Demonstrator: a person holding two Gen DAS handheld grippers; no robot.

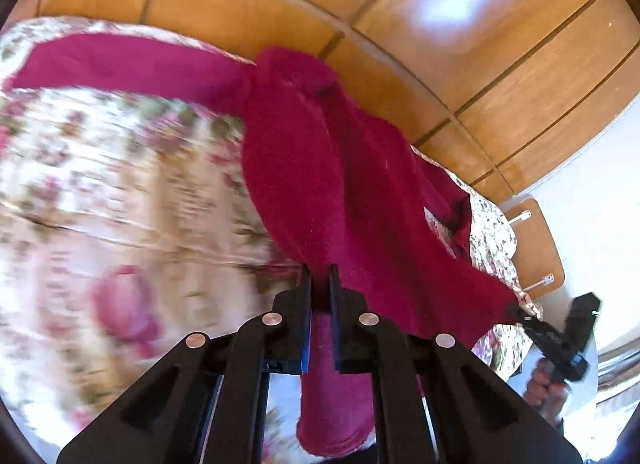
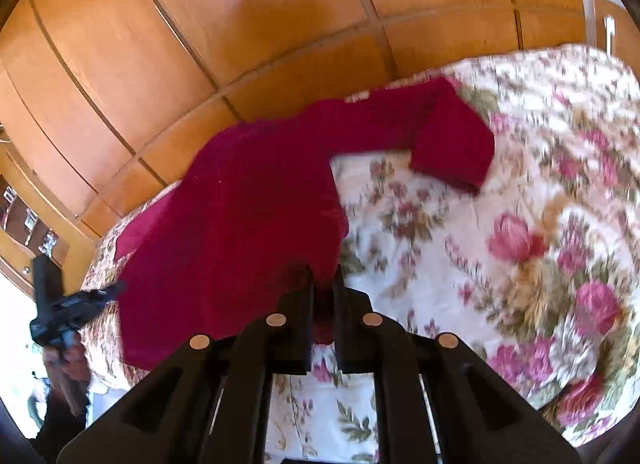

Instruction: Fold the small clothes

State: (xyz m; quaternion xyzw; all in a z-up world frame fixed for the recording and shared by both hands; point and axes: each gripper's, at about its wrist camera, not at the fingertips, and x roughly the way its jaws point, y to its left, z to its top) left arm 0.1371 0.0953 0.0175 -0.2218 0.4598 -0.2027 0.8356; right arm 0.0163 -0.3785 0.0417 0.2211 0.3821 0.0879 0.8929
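Observation:
A magenta knitted sweater lies partly lifted over a floral bedspread. My left gripper is shut on the sweater's near edge, and a fold of the knit hangs down between its jaws. One sleeve stretches off to the far left. In the right wrist view the same sweater spreads to the left, a sleeve bent across the bedspread. My right gripper is shut on another part of the sweater's near edge. Each view shows the other gripper at its side, held by a hand.
A glossy wooden wardrobe stands right behind the bed. A small wooden bedside table sits at the bed's right corner. In the right wrist view, shelves with small items show at the far left.

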